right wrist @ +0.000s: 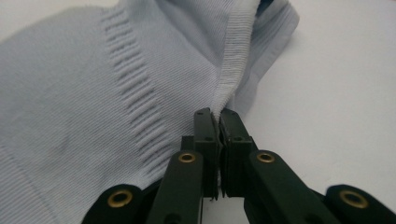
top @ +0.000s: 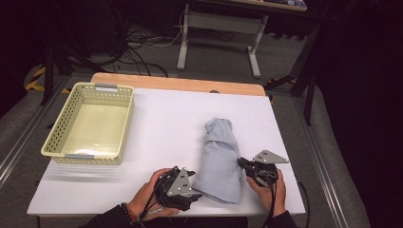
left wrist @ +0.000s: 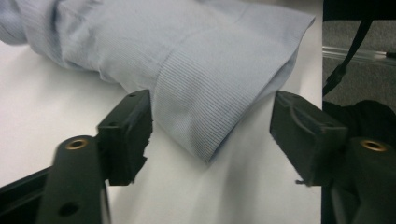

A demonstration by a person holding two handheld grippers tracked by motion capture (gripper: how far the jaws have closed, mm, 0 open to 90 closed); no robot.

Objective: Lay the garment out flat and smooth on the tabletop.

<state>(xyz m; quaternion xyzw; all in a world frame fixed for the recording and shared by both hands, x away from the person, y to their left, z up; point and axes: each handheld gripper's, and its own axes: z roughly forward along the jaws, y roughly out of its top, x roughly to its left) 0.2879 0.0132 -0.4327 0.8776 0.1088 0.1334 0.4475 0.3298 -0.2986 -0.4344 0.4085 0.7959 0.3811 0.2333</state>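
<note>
A light blue knitted garment [top: 219,156] lies folded on the white table [top: 161,123], right of the middle. My left gripper [top: 192,187] is at its near left corner with its jaws apart; in the left gripper view that corner of the garment [left wrist: 205,93] lies between the jaws of the left gripper [left wrist: 212,126], touching neither pad. My right gripper [top: 243,164] is at the garment's right edge. In the right gripper view the right gripper [right wrist: 215,116] is shut on a ribbed hem of the garment [right wrist: 229,70].
A pale yellow perforated basket [top: 90,123] stands on the table's left side. A wooden strip [top: 176,83] runs along the far edge. Cables and metal table legs [top: 218,38] stand on the floor beyond.
</note>
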